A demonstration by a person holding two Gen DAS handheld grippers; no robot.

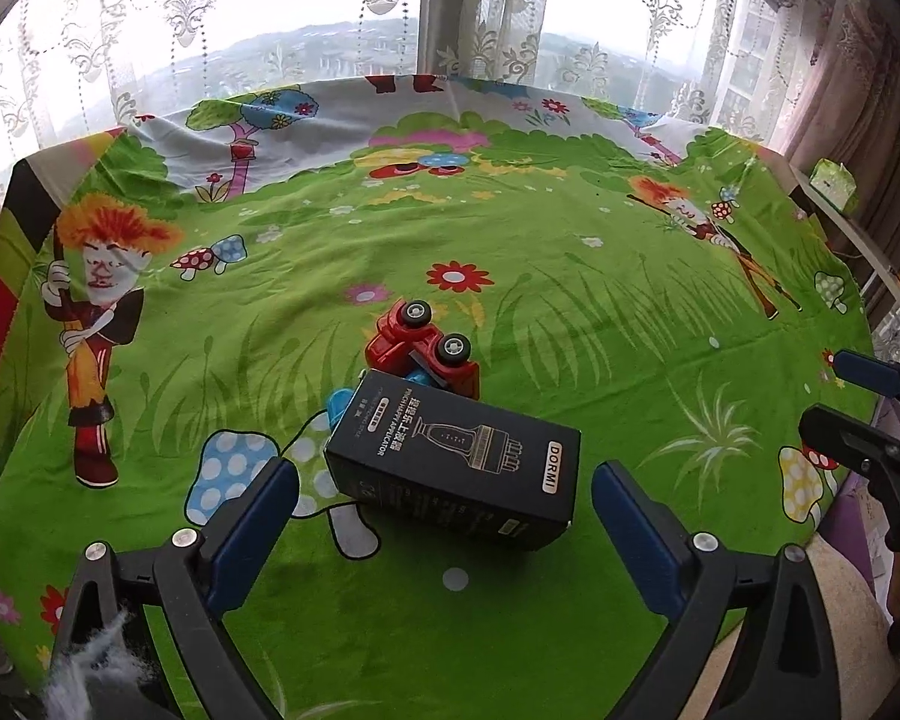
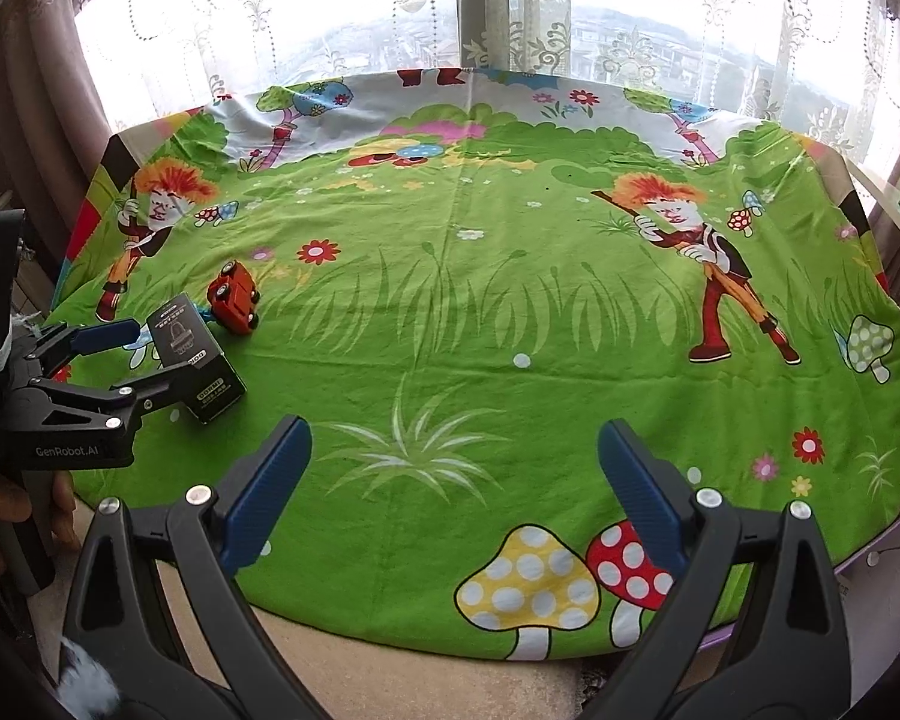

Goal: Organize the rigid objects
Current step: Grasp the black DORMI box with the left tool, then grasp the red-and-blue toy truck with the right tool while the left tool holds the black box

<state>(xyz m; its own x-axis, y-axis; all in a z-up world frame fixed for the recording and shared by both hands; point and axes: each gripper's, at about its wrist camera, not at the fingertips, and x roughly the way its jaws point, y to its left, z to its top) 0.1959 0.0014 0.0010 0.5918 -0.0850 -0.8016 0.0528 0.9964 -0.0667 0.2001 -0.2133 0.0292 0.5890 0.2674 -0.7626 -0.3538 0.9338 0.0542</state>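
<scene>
Green cartoon cloth everywhere; left gripper gaping at the black box, toy truck at twelve o'clock. Probably grab next; right gripper open, idle.

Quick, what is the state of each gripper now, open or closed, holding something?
Left gripper: open, holding nothing; the black box lies between its fingers, not clamped.
Right gripper: open, empty, over the green cloth.

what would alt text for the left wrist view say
The left tool is open, its blue pads on either side of a dark DORMI box lying on a green cartoon-print cloth. A red toy car lies tipped over just behind the box, wheels showing, with a lace-curtained window beyond.
</scene>
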